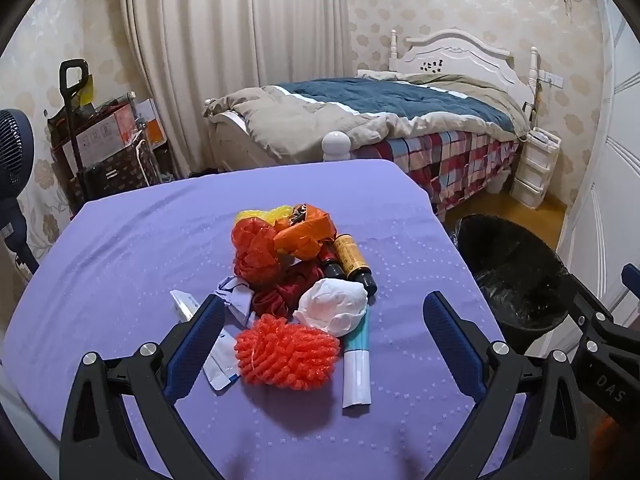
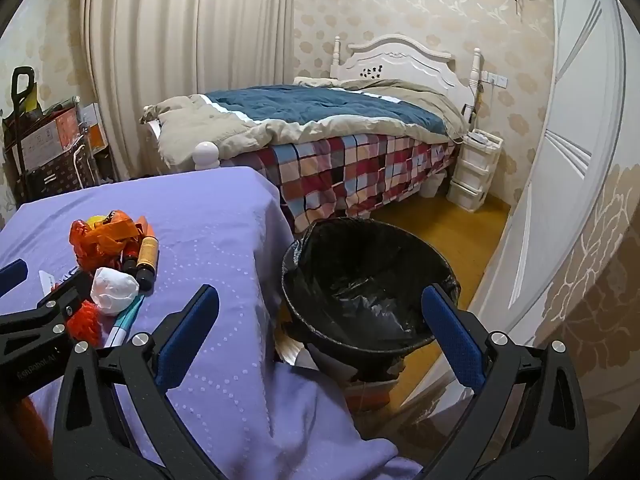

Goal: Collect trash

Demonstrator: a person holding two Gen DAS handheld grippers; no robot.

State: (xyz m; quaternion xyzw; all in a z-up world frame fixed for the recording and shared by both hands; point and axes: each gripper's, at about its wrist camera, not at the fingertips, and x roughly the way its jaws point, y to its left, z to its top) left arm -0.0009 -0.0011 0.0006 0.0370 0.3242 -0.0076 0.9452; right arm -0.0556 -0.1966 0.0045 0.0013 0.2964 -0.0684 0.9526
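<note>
The left gripper (image 1: 324, 328), black-framed with blue padded fingers, stands spread wide and grips nothing. It hangs tilted downward over a pile of trash on a table draped in a lilac quilted cloth (image 1: 132, 240). Between its fingers, though not touched by them, lies a bright orange-red frilly mesh ball (image 1: 286, 352). Its left finger passes over a flat white paper packet (image 1: 220, 360). Just right of the mesh ball lies a white-and-teal tube (image 1: 357, 368), pointing toward the camera. Touching the far end of the tube sits a crumpled white paper wad (image 1: 334, 306). Behind the wad lie two small dark brown glass bottles with yellow labels (image 1: 352, 260), side by side. Left of the bottles is a heap of crumpled red and orange plastic wrappers (image 1: 280, 244), with a yellow scrap at the far edge.

The right gripper (image 2: 320, 320), of the same build, is also fully spread and empty. It hovers past the right edge of the table, tilted down toward a round black bin lined with a black plastic bag (image 2: 368, 276). The bin stands on the yellow-brown floor (image 2: 452, 224), just beside the table's right edge.

Beyond the table stands a white-framed bed with a blue-and-beige quilt and a checked sheet (image 2: 320, 120). A small white drawer unit (image 2: 474, 168) stands beside the bed's head. Cream curtains (image 1: 240, 40) hang behind.
</note>
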